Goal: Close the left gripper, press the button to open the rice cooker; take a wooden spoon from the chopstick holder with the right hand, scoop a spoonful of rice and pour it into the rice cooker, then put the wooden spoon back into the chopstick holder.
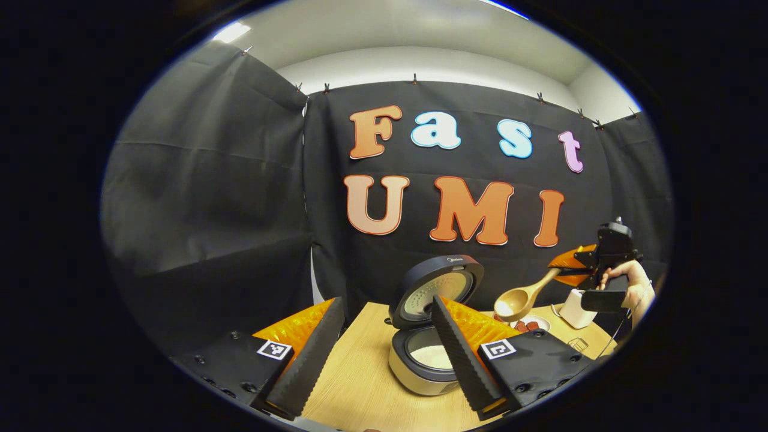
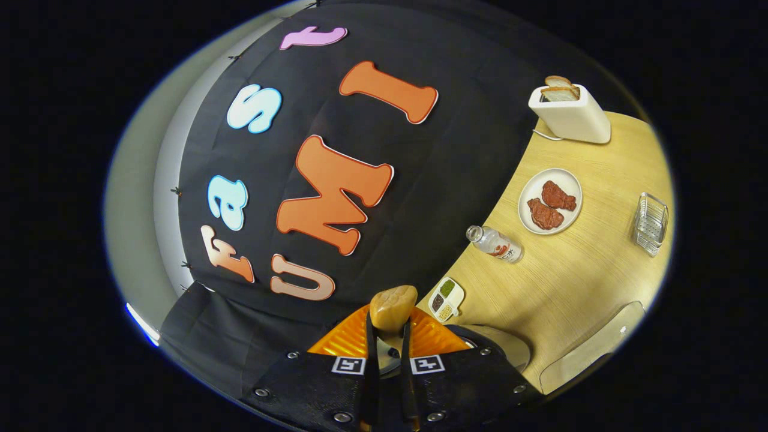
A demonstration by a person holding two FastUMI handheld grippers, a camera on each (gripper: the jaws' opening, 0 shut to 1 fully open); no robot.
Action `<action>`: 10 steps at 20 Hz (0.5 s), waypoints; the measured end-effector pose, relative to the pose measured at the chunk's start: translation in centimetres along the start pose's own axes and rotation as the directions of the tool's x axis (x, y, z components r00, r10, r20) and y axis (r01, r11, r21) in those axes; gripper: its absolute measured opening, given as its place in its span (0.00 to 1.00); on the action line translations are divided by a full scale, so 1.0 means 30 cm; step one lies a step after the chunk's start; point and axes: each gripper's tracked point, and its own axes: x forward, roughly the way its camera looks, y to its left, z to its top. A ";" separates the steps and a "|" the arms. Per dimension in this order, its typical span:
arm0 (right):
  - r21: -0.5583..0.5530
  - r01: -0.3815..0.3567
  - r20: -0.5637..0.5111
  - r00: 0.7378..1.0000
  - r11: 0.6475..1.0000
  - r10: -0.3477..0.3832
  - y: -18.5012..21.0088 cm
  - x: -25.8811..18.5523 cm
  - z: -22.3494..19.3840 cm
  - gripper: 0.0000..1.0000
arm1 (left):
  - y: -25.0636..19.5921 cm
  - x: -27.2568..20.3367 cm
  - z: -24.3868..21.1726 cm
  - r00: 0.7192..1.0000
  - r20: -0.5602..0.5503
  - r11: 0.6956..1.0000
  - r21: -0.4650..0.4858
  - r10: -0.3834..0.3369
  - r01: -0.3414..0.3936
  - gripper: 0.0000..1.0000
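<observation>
The rice cooker (image 1: 420, 366) stands on the wooden table (image 1: 354, 372) with its lid (image 1: 437, 289) raised and white rice in its pot. My left gripper (image 1: 384, 354) hovers open in front of it, one finger overlapping the cooker, nothing between the fingers. To the right and higher up, my right gripper (image 1: 564, 270), held by a hand (image 1: 630, 288), is shut on the handle of a wooden spoon (image 1: 521, 298), whose bowl tilts down toward the cooker. In the right gripper view, which is rolled sideways, the spoon (image 2: 393, 307) sticks out of my right gripper (image 2: 387, 339).
On the table stand a white toaster (image 2: 570, 114) with bread, a plate (image 2: 564, 180) with two red meat pieces, a lying bottle (image 2: 495, 245), a small seasoning dish (image 2: 447, 298), a wire-mesh holder (image 2: 651, 223) and a clear container (image 2: 591, 354). Black cloth walls the booth.
</observation>
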 end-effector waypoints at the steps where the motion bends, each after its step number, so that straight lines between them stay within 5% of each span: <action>1: -0.018 -0.004 0.000 1.000 1.000 0.004 0.018 0.013 -0.002 0.13 | -0.007 -0.004 -0.004 1.000 0.000 1.000 0.003 -0.005 0.005 0.99; 10: -0.159 -0.037 -0.002 0.999 0.987 0.037 0.128 0.071 -0.060 0.13 | -0.010 -0.024 -0.020 1.000 -0.005 1.000 0.010 -0.020 0.021 1.00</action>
